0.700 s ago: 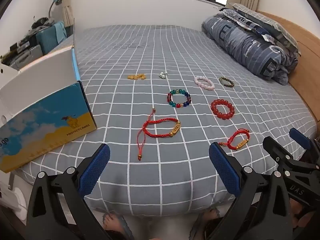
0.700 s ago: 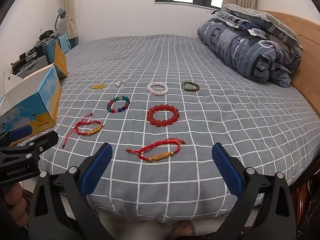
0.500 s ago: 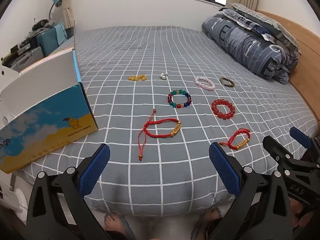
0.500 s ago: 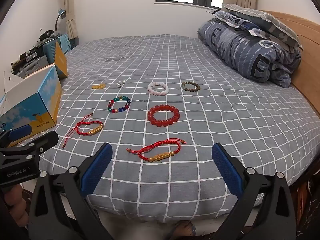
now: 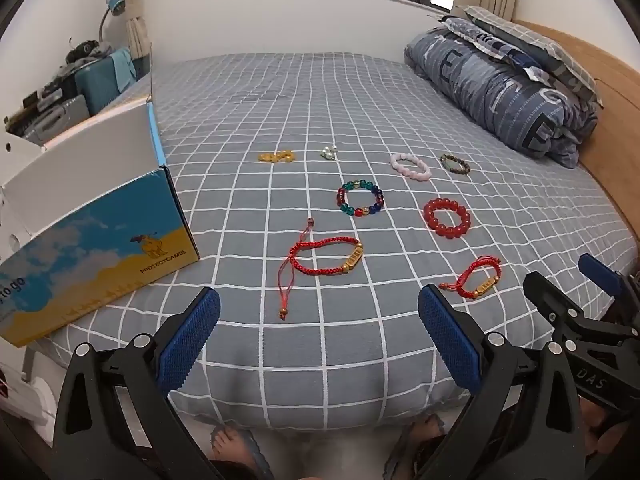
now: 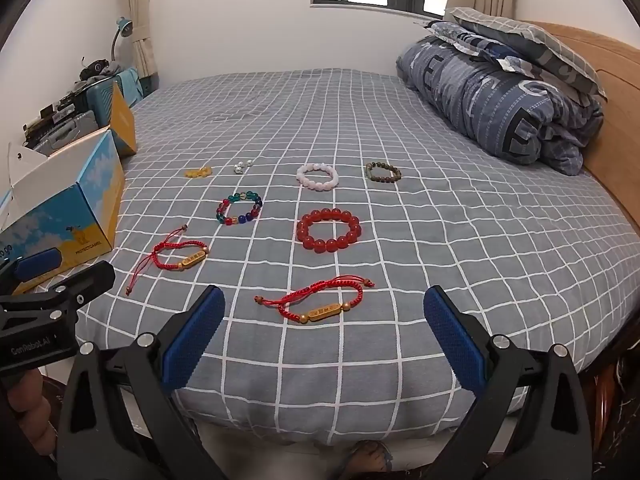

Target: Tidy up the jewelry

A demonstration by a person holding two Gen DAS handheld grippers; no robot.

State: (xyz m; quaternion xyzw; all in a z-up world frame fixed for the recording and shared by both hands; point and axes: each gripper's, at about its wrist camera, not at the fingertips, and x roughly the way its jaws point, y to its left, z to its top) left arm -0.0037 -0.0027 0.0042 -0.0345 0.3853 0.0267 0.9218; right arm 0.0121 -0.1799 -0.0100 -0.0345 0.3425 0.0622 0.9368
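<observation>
Several bracelets lie spread on a grey checked bed [image 5: 280, 112]. Nearest my left gripper [image 5: 318, 340] is a red cord bracelet with a gold bar [image 5: 326, 258]; the gripper stands open and empty just short of the bed's near edge. My right gripper [image 6: 324, 336] is open too, with another red cord bracelet [image 6: 320, 304] just ahead of it. Farther back lie a red bead bracelet [image 6: 329, 230], a multicolour bead bracelet [image 6: 239, 208], a pink one [image 6: 317, 176], a brown one [image 6: 383, 172], small gold pieces [image 6: 198, 172] and a silver piece [image 6: 242, 166].
An open blue and yellow cardboard box [image 5: 88, 240] sits on the bed's left side. A folded quilt and pillows [image 5: 508, 92] lie at the right by a wooden headboard. Cluttered luggage stands far left. A person's feet [image 5: 236, 452] show below the bed edge.
Both grippers have crept slightly toward the bed; the view of the box and bracelets has shifted a little. Nothing was touched or moved.
</observation>
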